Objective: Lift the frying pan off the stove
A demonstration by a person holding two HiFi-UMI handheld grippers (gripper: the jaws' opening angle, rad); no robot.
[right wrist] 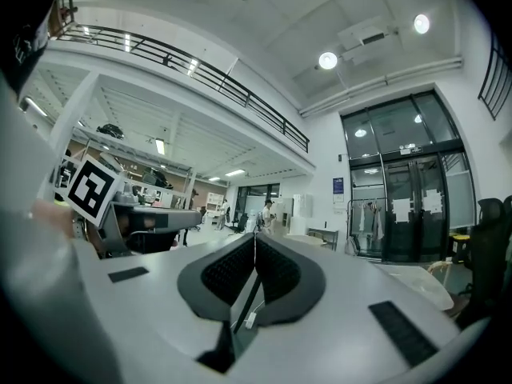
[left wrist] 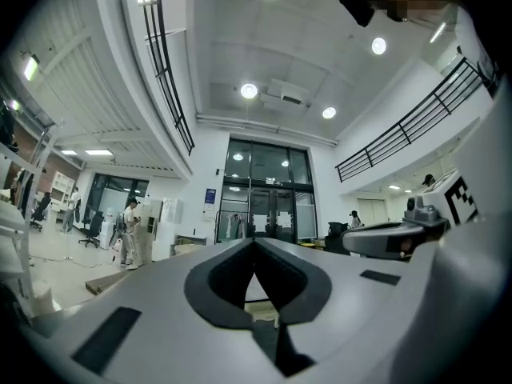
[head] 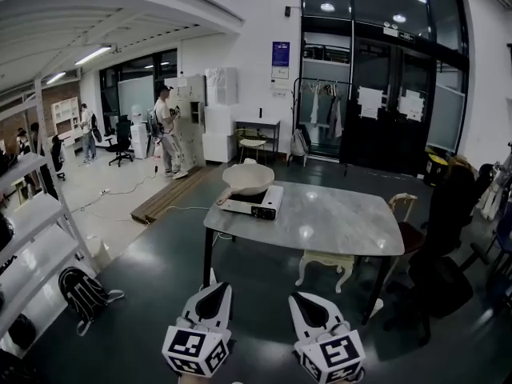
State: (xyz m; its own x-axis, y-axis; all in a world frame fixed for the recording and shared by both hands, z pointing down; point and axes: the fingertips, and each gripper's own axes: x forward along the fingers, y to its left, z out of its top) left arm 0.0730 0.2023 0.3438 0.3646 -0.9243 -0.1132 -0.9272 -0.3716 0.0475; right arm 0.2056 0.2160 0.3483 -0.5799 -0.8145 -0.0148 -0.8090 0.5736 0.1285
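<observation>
A pale frying pan (head: 247, 178) sits on a portable stove (head: 254, 202) at the left end of a marble-topped table (head: 336, 222), its handle pointing down-left. Both grippers are held low in the head view, well short of the table. My left gripper (head: 217, 288) is shut with nothing between its jaws, and my right gripper (head: 304, 298) is shut and empty too. In the left gripper view the left gripper (left wrist: 254, 242) points up toward the far glass doors. The right gripper (right wrist: 254, 236) does the same in the right gripper view.
A white shelf rack (head: 36, 238) stands at the left with a backpack (head: 84, 294) on the floor beside it. A dark office chair (head: 444, 246) and a cream chair (head: 400, 206) stand right of the table. People (head: 166, 130) stand far back left.
</observation>
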